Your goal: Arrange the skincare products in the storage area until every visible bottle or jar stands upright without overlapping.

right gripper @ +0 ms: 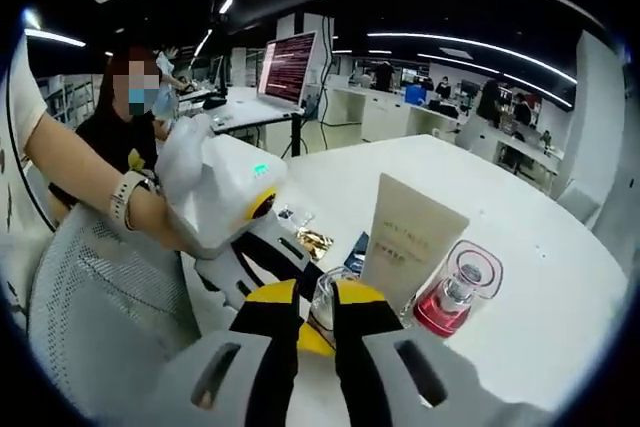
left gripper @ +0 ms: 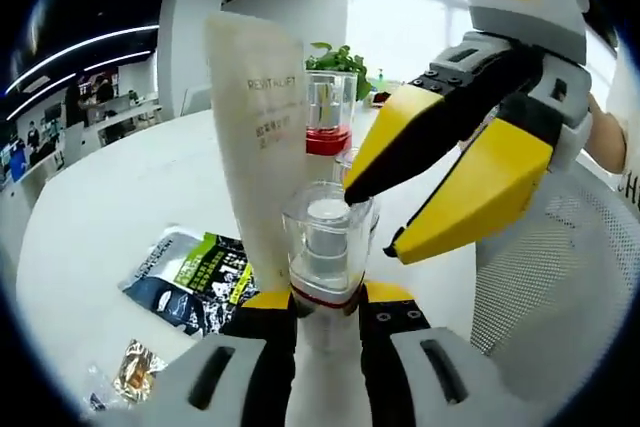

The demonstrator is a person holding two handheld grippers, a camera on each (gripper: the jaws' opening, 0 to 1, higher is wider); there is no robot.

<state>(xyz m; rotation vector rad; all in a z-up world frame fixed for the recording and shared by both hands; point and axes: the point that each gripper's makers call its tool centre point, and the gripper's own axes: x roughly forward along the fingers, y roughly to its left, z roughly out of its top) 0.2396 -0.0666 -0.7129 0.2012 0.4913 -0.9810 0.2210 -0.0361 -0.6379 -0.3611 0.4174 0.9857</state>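
Over the white table [left gripper: 110, 187], our left gripper [left gripper: 325, 302] closes its jaws on the clear cap of a small bottle [left gripper: 327, 237], while our right gripper [left gripper: 400, 209], its jaws nearly shut, noses in at the same cap. Just behind stands a tall cream tube [left gripper: 258, 127], upright, with a red-based bottle [left gripper: 328, 112] beyond it. We judge the clear plastic hard, light and slick, best held low near its red collar; the tube looks soft and tippy. A dark sachet [left gripper: 195, 282] lies flat nearby.
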